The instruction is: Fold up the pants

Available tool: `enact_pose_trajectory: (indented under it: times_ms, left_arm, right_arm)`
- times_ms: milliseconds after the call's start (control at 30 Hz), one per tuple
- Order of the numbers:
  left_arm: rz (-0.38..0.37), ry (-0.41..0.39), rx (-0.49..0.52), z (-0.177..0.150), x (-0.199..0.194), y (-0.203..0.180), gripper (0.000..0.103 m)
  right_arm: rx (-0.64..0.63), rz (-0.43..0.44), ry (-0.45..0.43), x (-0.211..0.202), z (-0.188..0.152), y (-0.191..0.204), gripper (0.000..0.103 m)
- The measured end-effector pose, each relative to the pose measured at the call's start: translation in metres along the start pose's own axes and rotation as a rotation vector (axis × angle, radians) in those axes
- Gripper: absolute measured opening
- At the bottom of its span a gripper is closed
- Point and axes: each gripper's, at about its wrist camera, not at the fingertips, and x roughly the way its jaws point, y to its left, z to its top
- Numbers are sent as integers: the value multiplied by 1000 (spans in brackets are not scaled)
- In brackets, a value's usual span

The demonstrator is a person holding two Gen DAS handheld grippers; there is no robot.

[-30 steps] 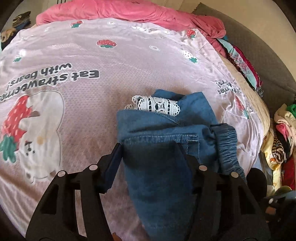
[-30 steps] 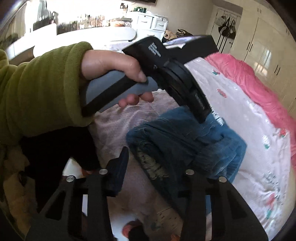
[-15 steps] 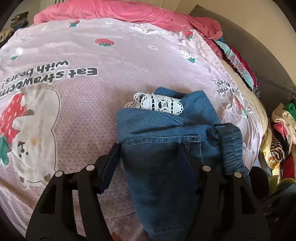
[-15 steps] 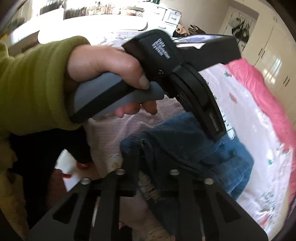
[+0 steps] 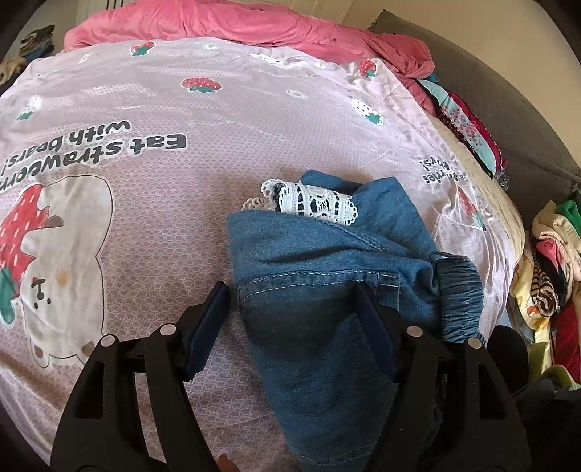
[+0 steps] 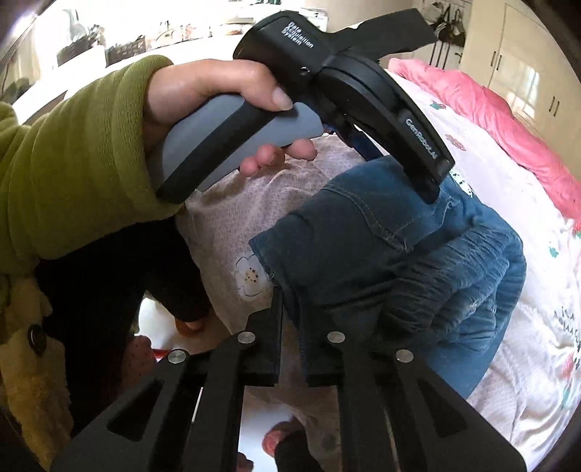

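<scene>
The blue denim pants lie folded in a bundle on the pink strawberry bedspread, with white lace trim showing at the far end and the elastic waistband bunched at the right. My left gripper is open, its fingers straddling the near fold of the denim. In the right wrist view my right gripper is shut on the near corner of the pants. The left gripper's body and the hand holding it hover above the bundle.
A pink quilt lies along the far edge of the bed. A pile of mixed clothes sits off the bed's right side beside a grey headboard. White wardrobes stand beyond the bed.
My right gripper moved in and closed from open onto the near corner of the denim. My left gripper stayed open over the fold and barely shifted.
</scene>
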Motion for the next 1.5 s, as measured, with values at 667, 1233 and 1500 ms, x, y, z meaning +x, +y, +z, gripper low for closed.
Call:
enact_pose_trajectory:
  times_ms: [667,1233,1500]
  left_arm:
    - [21,-73,3,-9,-33,-7,65]
    - [103,-150,30,-35,-77,-25,80]
    - [120,-109,50,-44,-64,-32,84]
  right_arm:
    - [178,-34,-142,-71,11,-21,60]
    - [492,-233,-202,-105,-21,-93,77]
    - [606,-286,-133,-91,-37,-117,81]
